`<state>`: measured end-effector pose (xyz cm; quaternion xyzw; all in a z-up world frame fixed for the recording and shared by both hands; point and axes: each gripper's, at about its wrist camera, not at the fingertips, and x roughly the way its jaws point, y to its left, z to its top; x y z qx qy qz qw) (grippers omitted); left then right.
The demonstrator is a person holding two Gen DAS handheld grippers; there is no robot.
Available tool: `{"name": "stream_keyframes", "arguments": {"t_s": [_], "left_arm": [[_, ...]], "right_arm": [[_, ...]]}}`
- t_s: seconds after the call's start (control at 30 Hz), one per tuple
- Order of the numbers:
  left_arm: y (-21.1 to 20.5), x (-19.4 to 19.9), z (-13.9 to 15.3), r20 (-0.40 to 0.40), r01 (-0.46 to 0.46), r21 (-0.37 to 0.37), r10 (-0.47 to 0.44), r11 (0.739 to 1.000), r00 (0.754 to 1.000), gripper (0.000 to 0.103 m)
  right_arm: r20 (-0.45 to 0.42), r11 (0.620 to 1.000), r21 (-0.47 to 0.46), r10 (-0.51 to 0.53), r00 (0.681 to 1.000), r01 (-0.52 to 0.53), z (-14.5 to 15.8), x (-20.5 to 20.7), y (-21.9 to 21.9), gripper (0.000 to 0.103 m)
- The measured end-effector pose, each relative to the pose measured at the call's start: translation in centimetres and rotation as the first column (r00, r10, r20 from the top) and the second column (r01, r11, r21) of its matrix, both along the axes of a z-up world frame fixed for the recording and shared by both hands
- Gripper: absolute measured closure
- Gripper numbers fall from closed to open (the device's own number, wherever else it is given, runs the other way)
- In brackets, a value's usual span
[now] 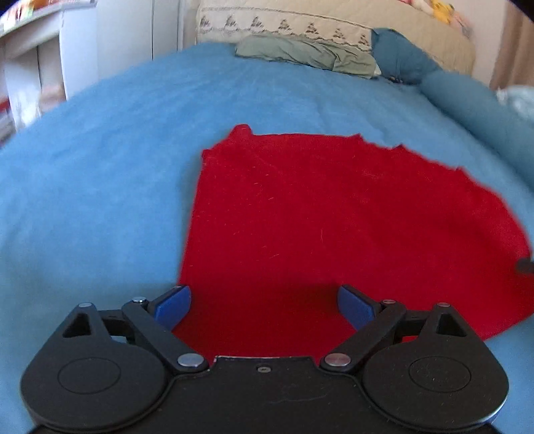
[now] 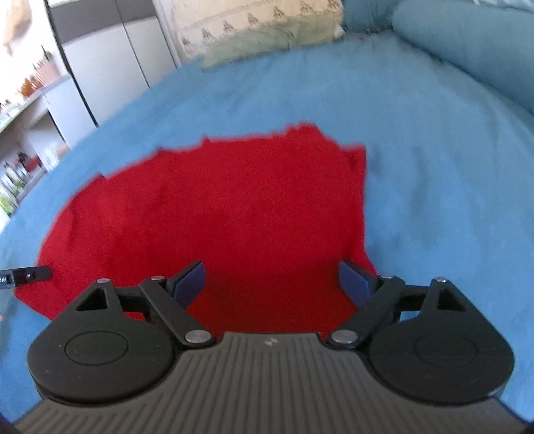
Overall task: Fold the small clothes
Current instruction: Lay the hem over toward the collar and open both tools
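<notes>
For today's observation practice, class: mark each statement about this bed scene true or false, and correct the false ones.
1. The red garment lies on a blue blanket. True.
2. The left gripper is clamped on the garment. False: its jaws stand open, holding nothing.
3. The right gripper has open jaws. True.
4. A yellow towel lies beside the garment. False: none is there; a green cloth lies far off by the pillow.

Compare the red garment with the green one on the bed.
The red garment lies spread flat close under both grippers; the green garment sits bunched and wrinkled far off against the pillow. The red one looks larger. Both rest on the blue blanket, untouched.
</notes>
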<state>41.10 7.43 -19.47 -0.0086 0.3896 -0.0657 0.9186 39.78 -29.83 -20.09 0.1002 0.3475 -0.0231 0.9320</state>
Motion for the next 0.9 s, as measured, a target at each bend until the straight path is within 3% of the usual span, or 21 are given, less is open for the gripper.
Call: {"name": "stream_keyframes", "arguments": {"t_s": [0.2, 0.33, 0.43, 0.53, 0.67, 0.77, 0.9], "left_arm": [[-0.3, 0.5, 1.1, -0.032, -0.005, 0.025, 0.005, 1.000, 0.999, 0.006], [-1.5, -2.2, 5.1, 0.067, 0.007, 0.086, -0.013, 0.996, 0.998, 0.005], [-2.8, -4.5, 8.8, 0.151, 0.028, 0.131, -0.047, 0.991, 0.987, 0.000], [-4.2, -6.5, 10.7, 0.164, 0.074, 0.140, -0.097, 0.987, 0.982, 0.000], [-5.9, -7.4, 9.9, 0.123, 0.128, 0.081, -0.137, 0.988, 0.983, 0.000], [-7.9, -6.5, 8.0, 0.072, 0.132, 0.072, -0.137, 0.989, 0.988, 0.000], [-10.1, -5.2, 5.9, 0.031, 0.135, 0.039, -0.136, 0.990, 0.990, 0.000]], "right_arm": [[-0.007, 0.998, -0.059, -0.001, 1.000, 0.001, 0.7, -0.3, 1.1, 0.001], [0.076, 0.996, -0.087, 0.012, 0.997, -0.006, 4.7, -2.6, 1.5, 0.001], [0.085, 0.991, -0.137, 0.008, 0.996, 0.003, 7.9, -4.9, 2.1, 0.000], [0.074, 0.991, -0.132, -0.014, 0.997, 0.024, 9.8, -7.7, 2.3, 0.000], [0.020, 0.994, -0.035, -0.099, 0.995, 0.099, 8.6, -9.9, 1.9, 0.000], [-0.022, 0.981, 0.029, -0.189, 0.982, 0.190, 5.9, -10.9, 1.8, 0.000], [-0.010, 0.959, 0.102, -0.266, 0.964, 0.266, 2.6, -10.4, 2.0, 0.000]]}}
